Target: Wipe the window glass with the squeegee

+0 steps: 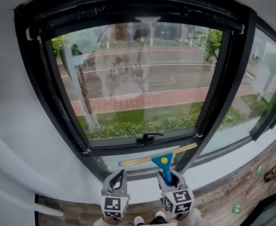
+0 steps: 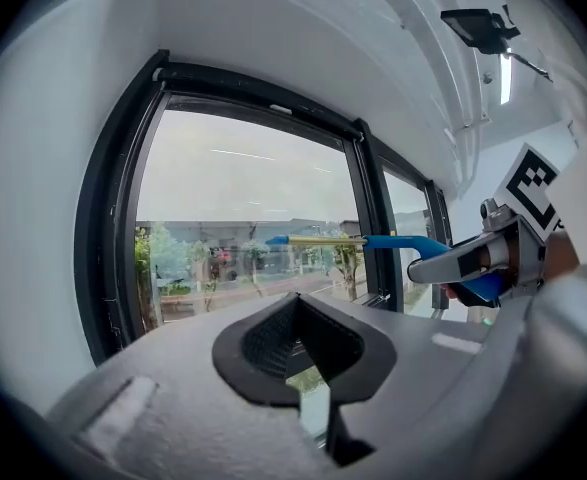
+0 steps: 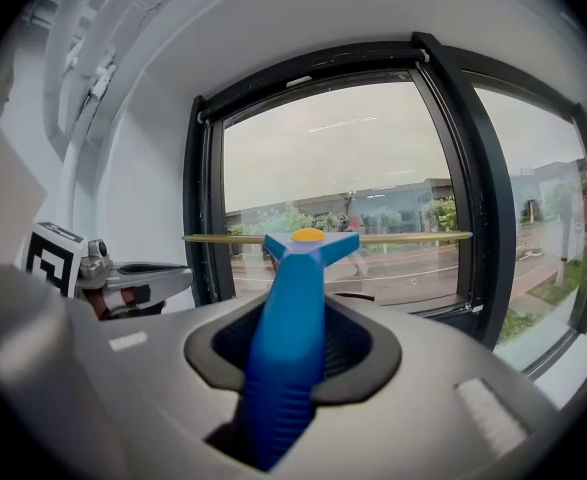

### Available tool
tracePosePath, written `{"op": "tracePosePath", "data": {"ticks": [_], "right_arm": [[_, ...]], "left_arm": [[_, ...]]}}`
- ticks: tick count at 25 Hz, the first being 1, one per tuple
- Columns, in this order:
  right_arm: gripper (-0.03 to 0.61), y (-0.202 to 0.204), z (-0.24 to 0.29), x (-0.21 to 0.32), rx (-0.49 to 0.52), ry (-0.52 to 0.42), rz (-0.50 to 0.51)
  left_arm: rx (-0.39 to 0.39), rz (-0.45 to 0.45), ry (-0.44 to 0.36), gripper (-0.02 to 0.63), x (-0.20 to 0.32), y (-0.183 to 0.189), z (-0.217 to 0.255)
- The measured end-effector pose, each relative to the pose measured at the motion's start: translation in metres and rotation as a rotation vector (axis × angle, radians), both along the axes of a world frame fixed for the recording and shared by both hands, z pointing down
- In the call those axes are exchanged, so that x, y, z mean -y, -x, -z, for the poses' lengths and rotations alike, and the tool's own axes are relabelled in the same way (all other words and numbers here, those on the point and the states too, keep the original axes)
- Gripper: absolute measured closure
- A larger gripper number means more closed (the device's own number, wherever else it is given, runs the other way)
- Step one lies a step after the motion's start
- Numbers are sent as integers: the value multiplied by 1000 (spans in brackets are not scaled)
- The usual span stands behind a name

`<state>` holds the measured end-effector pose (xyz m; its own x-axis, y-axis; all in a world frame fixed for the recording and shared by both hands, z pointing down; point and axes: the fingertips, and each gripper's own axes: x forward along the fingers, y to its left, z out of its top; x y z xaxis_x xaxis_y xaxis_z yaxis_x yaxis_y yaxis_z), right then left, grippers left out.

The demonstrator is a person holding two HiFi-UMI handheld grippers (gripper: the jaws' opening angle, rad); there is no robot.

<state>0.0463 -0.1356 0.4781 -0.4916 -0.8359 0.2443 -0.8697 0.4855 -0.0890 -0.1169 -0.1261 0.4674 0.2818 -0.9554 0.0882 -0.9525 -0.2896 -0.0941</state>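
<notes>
right claw (image 1: pixel 169 178) clamped round the blue handle of the squeegee (image 1: pixel 162 161). handle runs straight out along the claw toward the window; blade set crosswise, near level, its right end a little higher in the head view. blade sits low, in front of the narrow strip of glass under the black frame (image 1: pixel 119 147); touching or just off, cannot tell. main window glass (image 1: pixel 142 79) lies wholly above the blade. left claw (image 1: pixel 120 177) just beside on the left, jaws together on nothing, apart from the squeegee. judgement: big pane not yet wiped; next move calls for a lift to the top edge, blade kept level, right hand alone.
</notes>
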Motion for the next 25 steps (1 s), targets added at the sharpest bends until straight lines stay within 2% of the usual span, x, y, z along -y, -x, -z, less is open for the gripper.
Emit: {"op": "tracePosePath", "data": {"ticks": [4, 7, 10, 12, 17, 21, 25], "right_arm": [[453, -11, 18, 38, 19, -21, 22], [453, -23, 47, 70, 31, -74, 23], [453, -30, 95, 109, 20, -189, 23], [453, -37, 128, 135, 33, -246, 18], [453, -53, 210, 188, 70, -337, 12], [453, -59, 269, 217, 68, -407, 14], [453, -64, 319, 247, 83, -446, 0]], "left_arm": [[-55, 15, -13, 615, 32, -4, 23], [-35, 36, -57, 615, 60, -9, 55], [-55, 31, -102, 616, 96, -15, 98], [-29, 46, -143, 617, 118, -19, 129], [19, 62, -210, 615, 160, -30, 197], [4, 30, -206, 615, 191, -49, 237], [-14, 8, -237, 615, 216, -70, 276]]}}
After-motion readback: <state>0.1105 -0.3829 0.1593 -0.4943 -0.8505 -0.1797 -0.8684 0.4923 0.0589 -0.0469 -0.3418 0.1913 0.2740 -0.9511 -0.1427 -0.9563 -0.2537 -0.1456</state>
